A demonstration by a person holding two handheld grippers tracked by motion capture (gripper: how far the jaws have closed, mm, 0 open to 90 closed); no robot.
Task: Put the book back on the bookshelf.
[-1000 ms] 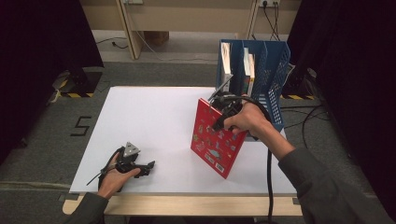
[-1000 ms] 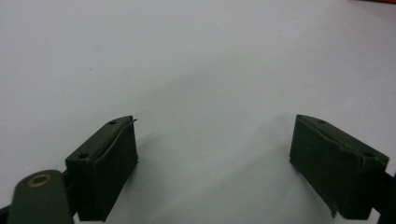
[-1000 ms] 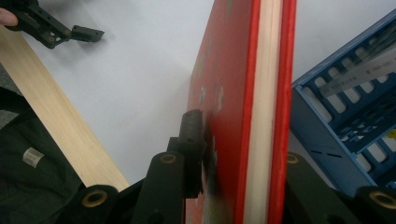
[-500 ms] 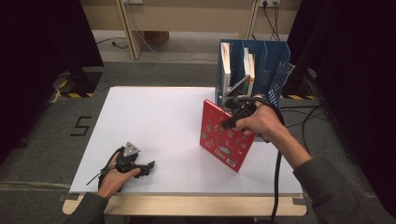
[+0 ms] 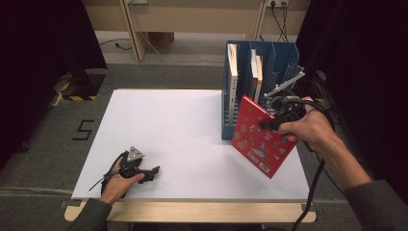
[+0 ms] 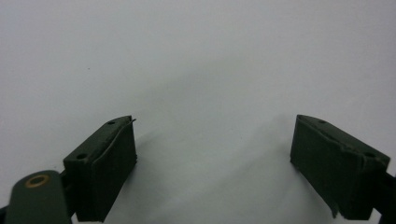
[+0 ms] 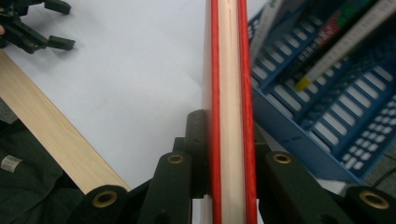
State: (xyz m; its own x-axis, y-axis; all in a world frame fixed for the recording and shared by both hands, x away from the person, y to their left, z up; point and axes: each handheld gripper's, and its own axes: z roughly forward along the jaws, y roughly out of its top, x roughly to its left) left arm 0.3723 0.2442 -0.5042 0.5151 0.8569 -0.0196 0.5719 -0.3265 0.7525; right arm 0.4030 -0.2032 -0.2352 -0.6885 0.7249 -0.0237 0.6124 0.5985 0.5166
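The right tongs grip a red book by its upper edge, jaws clamped on either cover; in the right gripper view the book runs straight up between the jaws, red boards with pale page edges between them. In the high view it hangs tilted above the right part of the desk, clear of the surface, its upper corner toward the far side and its lower corner toward the near right edge.

The relation that matters is book to blue file rack. The rack stands at the far right of the desk, just beyond the book and touching or nearly touching its upper left corner in the high view; I cannot tell which. Its slots run near to far, and several already carry upright books. The red book's long axis lies diagonally, so by my judgement it must be turned upright and lined up with a free slot on the rack's right side before it goes down.

The right hand is the nearer one by far. The left tongs rest on the desk near the near left corner, jaws spread wide with nothing between them, well apart from book and rack.
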